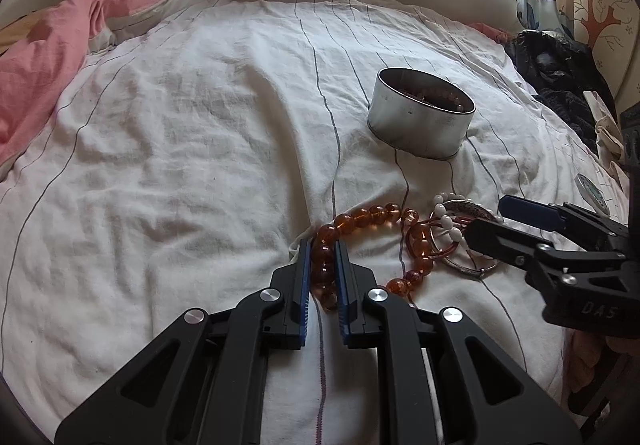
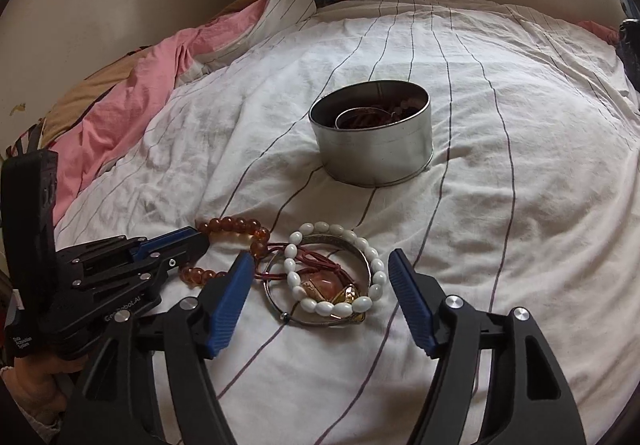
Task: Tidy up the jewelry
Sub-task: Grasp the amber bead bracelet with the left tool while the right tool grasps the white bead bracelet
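- The left gripper is clenched on the amber bead string lying on the bed.
- The right gripper is released, its jaws straddling the white bead bracelet and metal bangle.
- The tin stands at 12 o'clock from them, jewelry inside.

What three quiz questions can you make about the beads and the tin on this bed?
1. True or false: the left gripper is shut on the amber beads.
2. What lies between the open right gripper's fingers? A: the tin. B: the white bracelet and bangle. C: a watch.
3. Fill in: the tin stands on the ___ sheet and already holds jewelry.

Key: 1 true. 2 B. 3 striped.
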Motion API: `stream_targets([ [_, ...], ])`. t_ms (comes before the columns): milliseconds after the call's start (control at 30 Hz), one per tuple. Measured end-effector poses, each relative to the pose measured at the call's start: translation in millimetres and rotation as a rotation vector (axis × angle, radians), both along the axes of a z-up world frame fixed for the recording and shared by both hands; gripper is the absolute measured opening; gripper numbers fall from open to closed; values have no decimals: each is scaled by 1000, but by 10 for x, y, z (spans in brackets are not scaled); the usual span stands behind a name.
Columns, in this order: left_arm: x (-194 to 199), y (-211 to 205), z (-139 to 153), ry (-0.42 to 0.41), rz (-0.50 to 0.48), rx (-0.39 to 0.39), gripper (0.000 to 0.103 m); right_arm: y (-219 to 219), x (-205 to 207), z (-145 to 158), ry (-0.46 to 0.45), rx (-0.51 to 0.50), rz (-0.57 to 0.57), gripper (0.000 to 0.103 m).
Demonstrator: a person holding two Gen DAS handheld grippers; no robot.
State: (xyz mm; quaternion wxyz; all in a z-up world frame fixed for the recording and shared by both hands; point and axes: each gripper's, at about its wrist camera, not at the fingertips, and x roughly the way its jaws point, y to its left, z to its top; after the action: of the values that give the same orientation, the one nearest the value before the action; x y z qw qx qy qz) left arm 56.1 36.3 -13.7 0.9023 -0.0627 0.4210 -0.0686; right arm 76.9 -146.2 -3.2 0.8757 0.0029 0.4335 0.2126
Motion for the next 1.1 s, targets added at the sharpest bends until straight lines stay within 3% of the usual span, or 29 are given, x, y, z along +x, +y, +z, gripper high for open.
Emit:
stream_targets([
  [100,3,19,-8,1,-2,-10,11,34,140,-171,74,-33,-11,67],
  [133,5,30,-8,2,-2,-13,11,24,154,-195,81,-29,-14,62],
  [167,5,36,-8,2,-2,-14,11,-3,150,-183,81,-15,-17,49],
  [233,7,36,-7,1,-2,-13,11,-101,136,-126,77,36,-29,37],
  [300,9,36,-8,2,-3,-14,12,-209,100,-65,69,69,-48,18],
  [400,8,34,-9,2,-3,-11,12,-391,-4,23,43,99,-95,8],
  [600,8,30,-12,2,-3,-8,12,-576,-5,45,62,135,-138,8],
  [633,8,30,-12,2,-3,-9,12,-560,18,9,82,141,-133,22],
  [667,7,30,-12,2,-3,-9,12,-541,32,-25,92,143,-132,42],
  [800,7,31,-15,2,-4,-12,13,-380,57,-101,68,21,-135,37],
  [867,10,25,-16,2,-4,-10,13,-452,65,-47,44,66,-171,34],
  [933,9,21,-20,2,-5,-7,13,-458,86,-5,17,24,-176,33],
  [1033,9,18,-23,2,-5,-7,13,-379,136,-80,43,-4,-131,32],
  [1100,9,17,-22,2,-5,-6,13,-256,166,-198,73,-75,-92,31],
])
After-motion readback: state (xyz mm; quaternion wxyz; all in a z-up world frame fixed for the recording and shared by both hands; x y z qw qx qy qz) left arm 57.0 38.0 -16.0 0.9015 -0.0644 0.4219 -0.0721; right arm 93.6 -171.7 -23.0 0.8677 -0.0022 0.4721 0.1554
